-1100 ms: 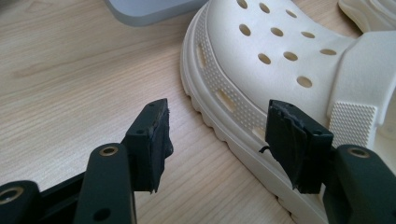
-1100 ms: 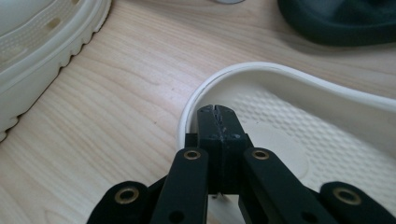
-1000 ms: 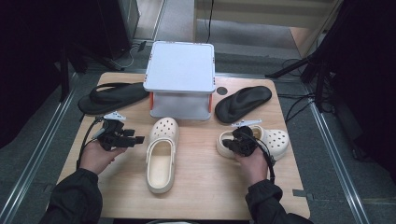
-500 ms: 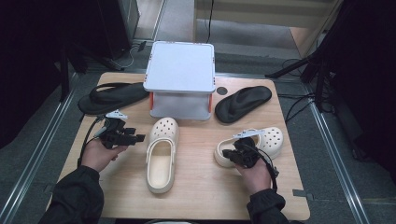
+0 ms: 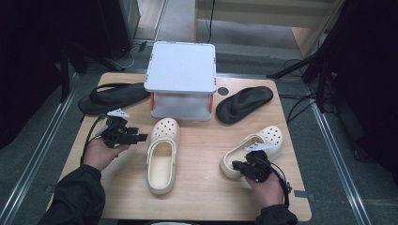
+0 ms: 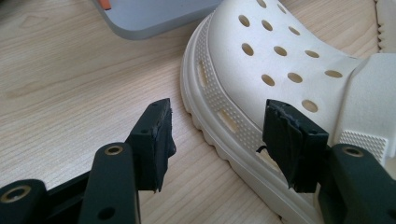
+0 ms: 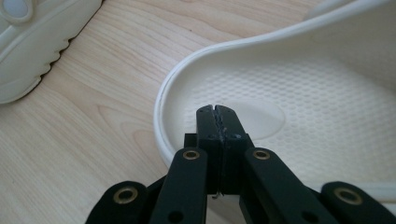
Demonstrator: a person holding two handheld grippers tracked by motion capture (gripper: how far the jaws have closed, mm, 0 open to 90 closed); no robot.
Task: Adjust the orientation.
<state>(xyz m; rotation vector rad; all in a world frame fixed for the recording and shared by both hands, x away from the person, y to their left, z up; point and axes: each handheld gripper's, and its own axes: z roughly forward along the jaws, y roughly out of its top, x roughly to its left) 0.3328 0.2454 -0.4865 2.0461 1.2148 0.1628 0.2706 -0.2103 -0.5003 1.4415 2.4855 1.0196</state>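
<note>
The left gripper (image 5: 136, 137) hangs low over the table with its jaws standing wide apart, forearm coming in from the lower left. The right gripper (image 5: 238, 165) has its jaws pressed together, pointing left

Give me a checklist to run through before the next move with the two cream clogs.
1. Left gripper open: ok, jaws stand wide apart.
2. Left gripper lined up on the left clog: ok, one jaw over the wood, the other over the clog's side.
3. Left gripper's pads touching that clog: cannot tell.
4. Right gripper shut: ok, jaws meet over the heel end of the right clog.
5. Right gripper gripping that clog's rim: cannot tell, the rim runs under the jaws.
6. Bare table between the two clogs: ok.
</note>
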